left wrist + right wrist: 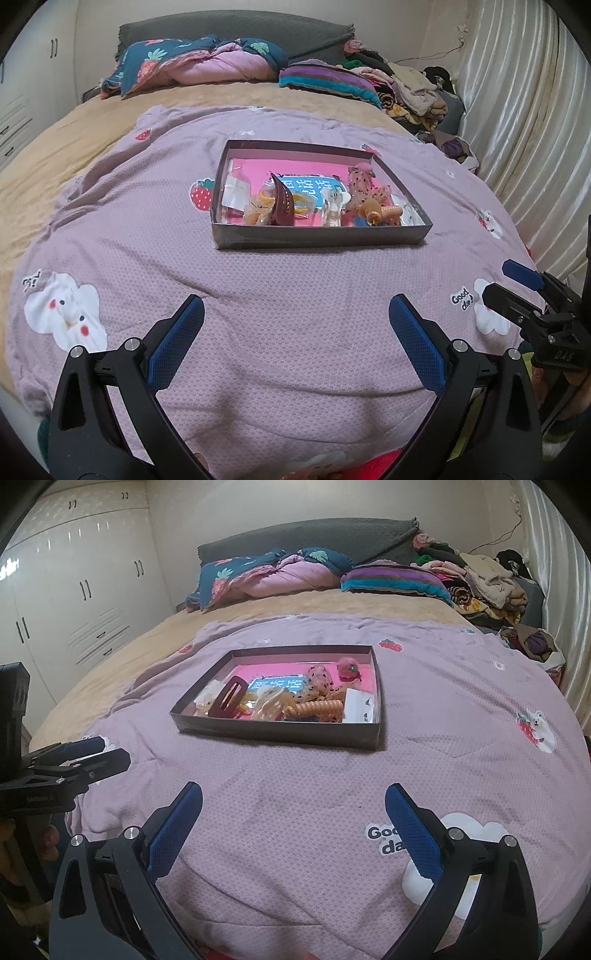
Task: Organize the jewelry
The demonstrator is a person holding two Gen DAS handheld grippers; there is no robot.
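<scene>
The left tongs (295, 314) are hovering above the lilac quilt (295, 280) with both blue pads spread wide apart and nothing between them. The right tongs (293, 801) are likewise standing fully parted and gripping nothing, just beside the left tongs and at a similar height above the bed.

The shallow dark box (321, 236) is resting flat on the quilt, ahead of both tongs and well apart from them. Its floor is showing a pink lining. The jewelry and hair accessories are lying inside the box, crowded toward its near wall:
- a dark red hair claw (282, 203) is sitting toward the left;
- an orange spiral hair tie (319, 709) is lying toward the right;
- a spotted fabric scrunchie (319, 685) is lying behind the spiral tie;
- a white card (360, 707) is leaning in the near right corner.

Folded bedding (273, 574) is lying at the head of the bed.
</scene>
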